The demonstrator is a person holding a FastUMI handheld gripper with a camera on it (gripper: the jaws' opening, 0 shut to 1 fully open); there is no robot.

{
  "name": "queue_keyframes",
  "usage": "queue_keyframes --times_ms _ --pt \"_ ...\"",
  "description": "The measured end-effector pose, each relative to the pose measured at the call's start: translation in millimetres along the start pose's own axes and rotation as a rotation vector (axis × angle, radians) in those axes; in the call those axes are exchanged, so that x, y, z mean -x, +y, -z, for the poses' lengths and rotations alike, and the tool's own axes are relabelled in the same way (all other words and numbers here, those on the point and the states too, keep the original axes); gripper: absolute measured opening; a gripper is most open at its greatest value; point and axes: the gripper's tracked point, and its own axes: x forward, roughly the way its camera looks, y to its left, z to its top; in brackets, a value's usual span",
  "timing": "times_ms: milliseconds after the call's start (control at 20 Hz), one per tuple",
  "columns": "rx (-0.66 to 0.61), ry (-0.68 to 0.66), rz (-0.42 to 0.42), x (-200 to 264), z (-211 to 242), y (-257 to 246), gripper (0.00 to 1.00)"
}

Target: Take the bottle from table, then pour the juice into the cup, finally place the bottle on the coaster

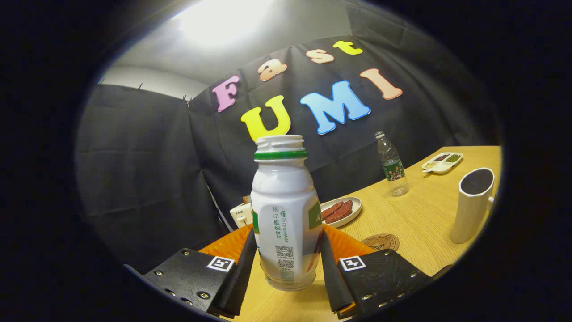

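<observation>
Gripper: the gripper (286, 264) has its two fingers closed against the lower sides of the bottle (286, 210) — one finger on each flank, the bottle held between them.
Bottle: uncapped, long axis running from base near the fingers to open mouth pointing up and away from them; its base appears lifted off the table (415, 214), though I cannot be sure.
Coaster: the coaster (380, 242) lies flat just ahead of the right finger.
Cup: the cup (472, 203) stands beyond the coaster, further right, well apart from the bottle.
Risk: the grip sits low on a smooth body — tilting to pour may let the bottle slip or swing, spilling short of the cup.
</observation>
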Motion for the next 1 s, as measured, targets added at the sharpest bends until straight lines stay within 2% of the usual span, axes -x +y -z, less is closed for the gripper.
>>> queue_keyframes --times_ms 250,600,1000 --pt "-0.141 -0.054 0.048 5 -21 -26 0.71" --pt "-0.382 -0.083 0.086 9 -25 -60 0.71" --pt "-0.575 -0.149 0.123 14 -33 -88 0.7"
